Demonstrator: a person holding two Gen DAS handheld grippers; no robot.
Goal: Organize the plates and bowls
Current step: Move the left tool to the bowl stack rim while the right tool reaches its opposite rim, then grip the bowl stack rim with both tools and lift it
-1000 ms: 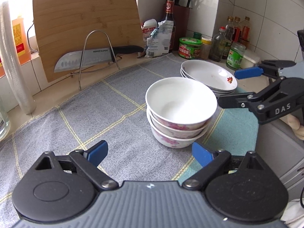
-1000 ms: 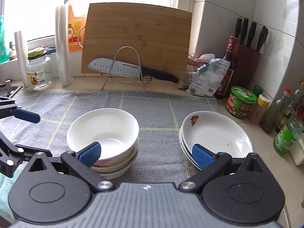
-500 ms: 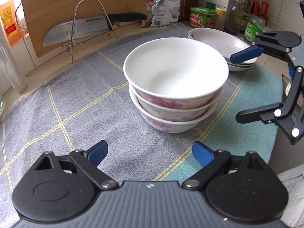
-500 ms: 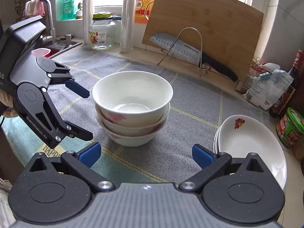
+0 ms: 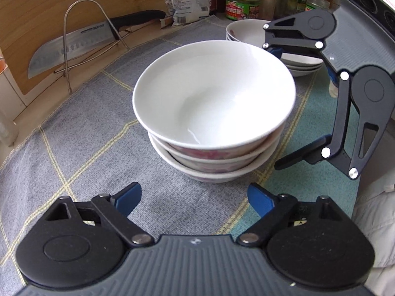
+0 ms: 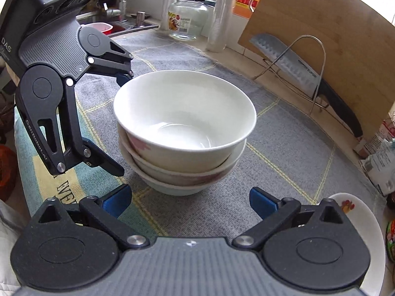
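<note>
On the grey cloth covering the counter, the stack of bowls sits mid-scene, plates beyond; left gripper and right gripper, fingers wide and empty, flank it, the left's just narrowing slightly, likely to lift it together.

The grey checked cloth on the counter lies bare toward the counter's back edge, giving free passage there. In its middle stands a stack of three white floral bowls, hemmed by two black grippers. Along the back edge a wire rack holding a steel knife and a leaning bamboo cutting board block passage; stacked white shallow plates close the far corner.
</note>
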